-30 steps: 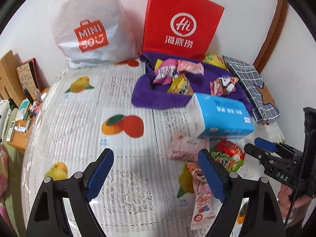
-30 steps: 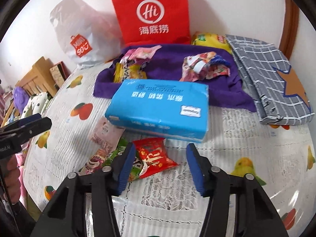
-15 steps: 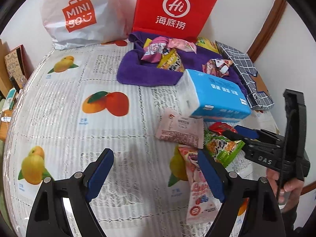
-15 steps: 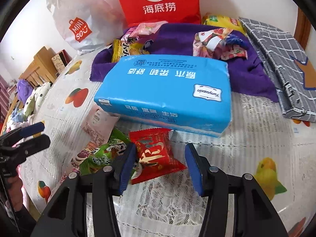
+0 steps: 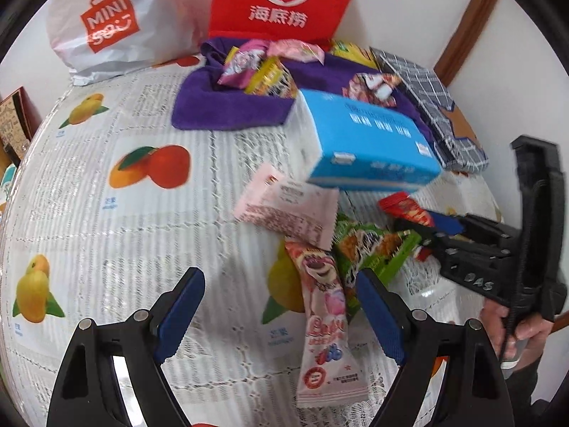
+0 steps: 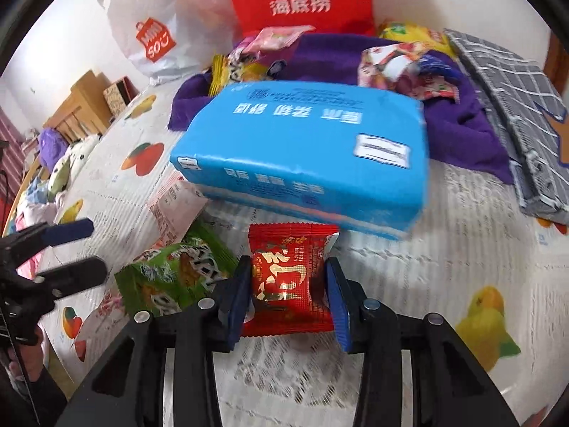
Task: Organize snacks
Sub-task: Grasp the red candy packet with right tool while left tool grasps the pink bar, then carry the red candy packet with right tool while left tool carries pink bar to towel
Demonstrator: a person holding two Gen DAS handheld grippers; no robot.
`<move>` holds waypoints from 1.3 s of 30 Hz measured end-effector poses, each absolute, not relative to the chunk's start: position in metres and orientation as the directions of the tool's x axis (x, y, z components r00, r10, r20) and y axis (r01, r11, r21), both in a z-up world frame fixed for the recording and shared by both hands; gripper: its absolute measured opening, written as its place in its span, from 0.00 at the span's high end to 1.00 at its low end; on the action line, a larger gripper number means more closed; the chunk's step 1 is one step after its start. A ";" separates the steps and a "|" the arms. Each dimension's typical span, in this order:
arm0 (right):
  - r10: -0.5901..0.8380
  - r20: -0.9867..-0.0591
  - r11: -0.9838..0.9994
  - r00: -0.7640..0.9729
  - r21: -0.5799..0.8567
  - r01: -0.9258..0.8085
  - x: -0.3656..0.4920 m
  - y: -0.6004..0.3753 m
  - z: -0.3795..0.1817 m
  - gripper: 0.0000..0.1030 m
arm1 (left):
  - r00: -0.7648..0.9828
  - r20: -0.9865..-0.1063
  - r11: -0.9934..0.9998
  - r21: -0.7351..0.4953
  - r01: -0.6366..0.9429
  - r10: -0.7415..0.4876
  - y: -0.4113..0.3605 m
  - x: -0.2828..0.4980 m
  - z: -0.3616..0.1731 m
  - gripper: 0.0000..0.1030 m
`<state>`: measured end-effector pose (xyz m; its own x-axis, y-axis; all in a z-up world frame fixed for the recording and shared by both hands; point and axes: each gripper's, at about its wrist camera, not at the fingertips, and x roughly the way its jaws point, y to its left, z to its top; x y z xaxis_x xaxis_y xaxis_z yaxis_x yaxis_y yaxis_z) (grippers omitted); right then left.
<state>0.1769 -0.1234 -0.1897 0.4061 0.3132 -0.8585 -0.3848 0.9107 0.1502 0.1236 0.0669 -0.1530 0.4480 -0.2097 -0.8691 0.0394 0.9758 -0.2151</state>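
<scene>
The red snack packet [image 6: 288, 277] lies between the right gripper [image 6: 288, 306] jaws, which have just been closing onto it. Left gripper [image 5: 281, 315] jaws stand apart. The table [image 6: 409, 284] carries a fruit-print cover, with a blue tissue pack [image 6: 306, 156] at 12 o'clock.

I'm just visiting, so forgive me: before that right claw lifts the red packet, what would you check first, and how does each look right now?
1. Red packet sits between the right gripper jaws, which have just been closing: ok.
2. Pads pressing it firmly: cannot tell.
3. Green packet clear of the jaws: not ok, it touches the left one.
4. Blue tissue pack off the red packet: ok.
5. Left gripper open, empty, over the pink packet: ok.
</scene>
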 end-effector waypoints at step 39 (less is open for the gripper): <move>0.150 -0.783 0.975 0.604 0.015 -0.223 0.152 -0.183 -0.207 0.58 | 0.612 -0.790 0.999 -0.031 -0.026 -0.009 0.059 0.118 -0.182 0.74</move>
